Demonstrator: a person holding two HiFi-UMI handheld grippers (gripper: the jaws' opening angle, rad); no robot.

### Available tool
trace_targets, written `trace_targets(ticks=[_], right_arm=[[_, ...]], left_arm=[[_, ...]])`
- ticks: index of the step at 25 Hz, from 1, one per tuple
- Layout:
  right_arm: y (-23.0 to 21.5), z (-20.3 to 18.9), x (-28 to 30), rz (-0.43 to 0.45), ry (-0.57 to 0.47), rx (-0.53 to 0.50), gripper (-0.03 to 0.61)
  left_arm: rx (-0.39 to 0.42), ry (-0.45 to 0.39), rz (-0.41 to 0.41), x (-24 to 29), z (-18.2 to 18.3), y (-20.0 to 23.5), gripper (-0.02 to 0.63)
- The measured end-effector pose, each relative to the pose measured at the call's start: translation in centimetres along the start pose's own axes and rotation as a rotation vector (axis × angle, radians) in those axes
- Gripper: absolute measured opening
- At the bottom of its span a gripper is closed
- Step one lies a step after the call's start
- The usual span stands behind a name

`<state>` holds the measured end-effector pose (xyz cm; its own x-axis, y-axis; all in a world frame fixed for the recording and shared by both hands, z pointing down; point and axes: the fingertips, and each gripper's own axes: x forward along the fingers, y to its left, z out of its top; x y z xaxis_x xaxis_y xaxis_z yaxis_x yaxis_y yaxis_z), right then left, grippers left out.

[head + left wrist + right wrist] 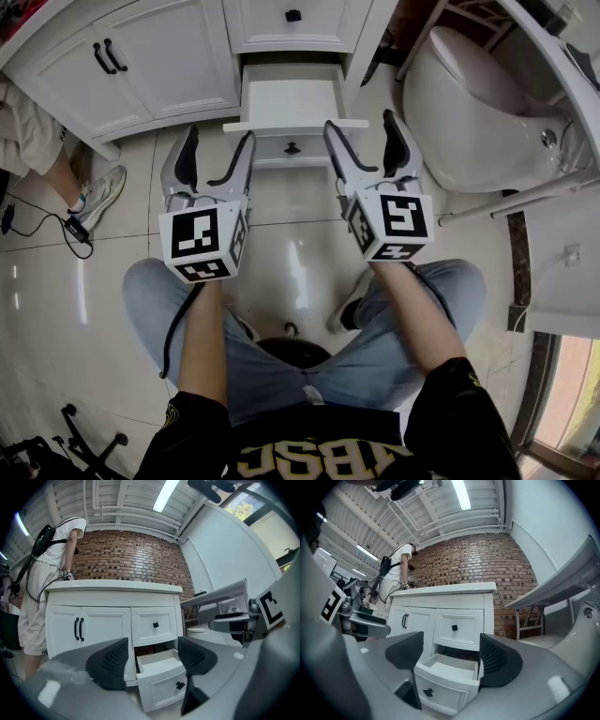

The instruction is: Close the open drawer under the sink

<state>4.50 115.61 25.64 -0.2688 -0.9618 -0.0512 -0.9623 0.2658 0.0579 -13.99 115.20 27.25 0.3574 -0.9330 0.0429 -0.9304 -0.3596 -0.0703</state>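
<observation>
The white lower drawer [291,101] of the vanity stands pulled out and looks empty; its front carries a black knob [292,148]. My left gripper [220,141] is open and empty, just left of the drawer front and short of it. On the drawer's other side my right gripper [360,127] is held open and empty too, its jaws at their widest. In the left gripper view the drawer [161,677] shows between the jaws [152,660], a little to the right. In the right gripper view the drawer [445,677] lies low between the jaws [452,660].
Above the open drawer is a shut drawer [292,16]; double doors [108,56] with black handles are to its left. A toilet [469,103] stands right of the vanity. A person [42,597] stands at the vanity's left end. A cable [47,225] lies on the tiles.
</observation>
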Motion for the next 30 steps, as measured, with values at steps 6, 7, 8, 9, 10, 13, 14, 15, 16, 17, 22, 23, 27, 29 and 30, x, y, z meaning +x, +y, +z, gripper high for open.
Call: trace_targets(ticks=[6, 7, 8, 9, 10, 13, 14, 15, 16, 17, 22, 23, 27, 29, 30], right_arm=[[-0.2, 0.0, 0.3, 0.002, -0.002, 0.007, 0.379], [-0.2, -0.1, 0.3, 0.004, 0.0, 0.004, 0.379], [-0.2, -0.3, 0.3, 0.005, 0.003, 0.003, 0.379], [-0.3, -0.4, 0.3, 0.005, 0.007, 0.002, 0.379], [-0.4, -0.6, 0.3, 0.004, 0.011, 0.002, 0.378], [-0.8, -1.1, 0.5, 0.001, 0.024, 0.014, 0.378], [-0.9, -1.6, 0.7, 0.002, 0.038, 0.022, 0.377], [-1.0, -2.4, 0.8, 0.003, 0.059, 0.033, 0.377], [-1.0, -3.4, 1.0, 0.004, 0.084, 0.046, 0.377], [-1.0, -4.5, 1.2, 0.007, 0.111, 0.058, 0.377], [0.0, -9.1, 2.0, 0.039, 0.221, 0.096, 0.377], [0.2, -9.8, 2.2, 0.046, 0.239, 0.105, 0.377], [1.6, -12.7, 3.1, 0.085, 0.309, 0.171, 0.376], [2.8, -14.6, 3.6, 0.123, 0.377, 0.262, 0.371], [3.5, -15.9, 3.8, 0.148, 0.429, 0.33, 0.364]], left_arm=[[-0.001, 0.003, -0.008, 0.6, -0.2, -0.2, 0.334], [-0.002, 0.004, -0.008, 0.7, -0.2, -0.3, 0.335], [-0.004, 0.004, -0.008, 0.8, -0.2, -0.3, 0.334], [-0.007, 0.002, -0.009, 0.8, -0.2, -0.5, 0.334], [-0.01, 0.0, -0.011, 1.0, -0.1, -0.6, 0.335], [-0.018, -0.007, -0.026, 1.5, 0.1, -1.3, 0.334], [-0.019, -0.007, -0.032, 1.7, 0.1, -1.5, 0.334], [-0.021, -0.007, -0.038, 1.9, 0.1, -1.7, 0.334], [-0.023, -0.006, -0.042, 2.1, 0.1, -1.9, 0.334], [-0.025, -0.004, -0.045, 2.3, 0.0, -2.0, 0.335], [-0.034, 0.001, -0.044, 2.8, -0.2, -2.0, 0.334], [-0.034, 0.002, -0.042, 2.9, -0.3, -1.9, 0.334], [-0.038, 0.012, -0.027, 3.2, -0.7, -1.2, 0.334], [-0.04, 0.017, -0.022, 3.4, -0.9, -0.8, 0.334], [-0.04, 0.018, -0.02, 3.4, -1.0, -0.7, 0.334]])
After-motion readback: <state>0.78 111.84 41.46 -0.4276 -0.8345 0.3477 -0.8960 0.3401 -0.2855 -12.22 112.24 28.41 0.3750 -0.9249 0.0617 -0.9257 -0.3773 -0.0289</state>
